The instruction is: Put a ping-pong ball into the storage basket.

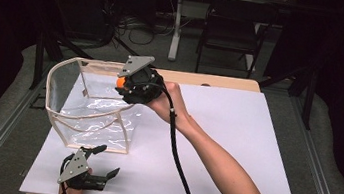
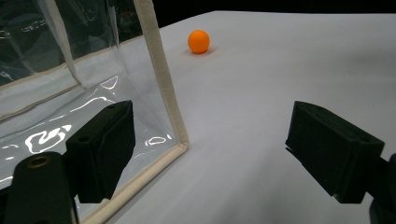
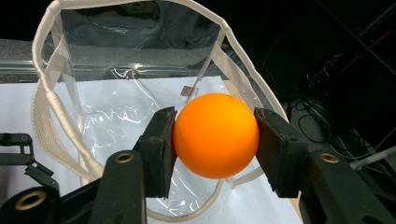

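Note:
A clear plastic bag (image 1: 90,109) with cream trim stands open at the left of the white board (image 1: 225,134). My right gripper (image 1: 122,85) hovers above the bag's far right rim, shut on an orange ball (image 1: 120,83). In the right gripper view the ball (image 3: 215,135) sits squeezed between both jaws of the right gripper (image 3: 215,151), with the bag's mouth (image 3: 116,116) below and beyond. My left gripper (image 1: 103,161) rests low by the board's front left, open and holding nothing. Between the jaws of the left gripper (image 2: 210,154) I see the bag's corner seam (image 2: 161,79). A second orange ball (image 2: 198,41) lies on the board farther off.
The board covers a wooden table whose edge (image 1: 222,81) shows at the back. A forearm (image 1: 216,163) crosses the board diagonally, trailing a black cable (image 1: 177,158). Behind the table are a dark chair (image 1: 231,34) and a white table leg (image 1: 176,27).

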`<state>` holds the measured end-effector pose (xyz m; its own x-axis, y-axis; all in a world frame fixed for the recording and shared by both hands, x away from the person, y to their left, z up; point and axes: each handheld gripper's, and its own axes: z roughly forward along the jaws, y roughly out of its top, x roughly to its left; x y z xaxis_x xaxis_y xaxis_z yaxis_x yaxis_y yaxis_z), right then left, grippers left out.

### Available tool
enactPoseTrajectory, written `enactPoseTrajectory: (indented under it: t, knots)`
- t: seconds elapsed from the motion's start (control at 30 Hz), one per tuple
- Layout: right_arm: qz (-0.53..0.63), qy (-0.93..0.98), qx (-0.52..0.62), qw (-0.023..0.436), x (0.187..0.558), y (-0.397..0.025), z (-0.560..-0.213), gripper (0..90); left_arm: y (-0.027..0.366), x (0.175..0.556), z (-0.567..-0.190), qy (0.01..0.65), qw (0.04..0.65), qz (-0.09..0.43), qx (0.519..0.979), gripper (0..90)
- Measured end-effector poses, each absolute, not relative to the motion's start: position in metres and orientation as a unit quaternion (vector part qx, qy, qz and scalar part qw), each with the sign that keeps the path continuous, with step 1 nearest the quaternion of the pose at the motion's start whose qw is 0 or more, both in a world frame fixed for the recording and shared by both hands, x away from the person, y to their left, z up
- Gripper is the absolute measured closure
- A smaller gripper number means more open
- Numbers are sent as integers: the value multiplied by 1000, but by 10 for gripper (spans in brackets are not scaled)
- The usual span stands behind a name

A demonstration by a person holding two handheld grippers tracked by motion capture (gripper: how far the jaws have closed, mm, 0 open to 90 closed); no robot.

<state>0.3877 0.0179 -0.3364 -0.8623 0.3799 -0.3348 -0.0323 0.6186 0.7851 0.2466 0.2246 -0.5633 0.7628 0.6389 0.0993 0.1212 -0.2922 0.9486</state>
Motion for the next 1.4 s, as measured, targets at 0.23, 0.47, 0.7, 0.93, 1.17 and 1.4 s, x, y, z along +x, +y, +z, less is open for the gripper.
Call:
enactPoseTrajectory:
  t: [0.23, 0.47, 0.7, 0.93, 1.17, 1.4]
  knots:
    - [423, 869, 96, 239, 387, 23, -337, 505, 225, 247, -563, 247, 542, 239, 767, 157]
    - [422, 870, 92, 237, 386, 28, -337, 505, 225, 247, -563, 247, 542, 239, 767, 157]
    - [419, 873, 89, 234, 385, 32, -340, 505, 225, 247, -563, 246, 542, 238, 767, 157]
    - [414, 876, 90, 229, 385, 36, -343, 505, 225, 247, -563, 246, 543, 238, 767, 157]
    - [411, 879, 88, 226, 386, 41, -347, 504, 225, 247, -563, 246, 543, 237, 767, 157]
    - [405, 882, 86, 224, 387, 46, -349, 504, 225, 247, -563, 245, 544, 239, 766, 157]
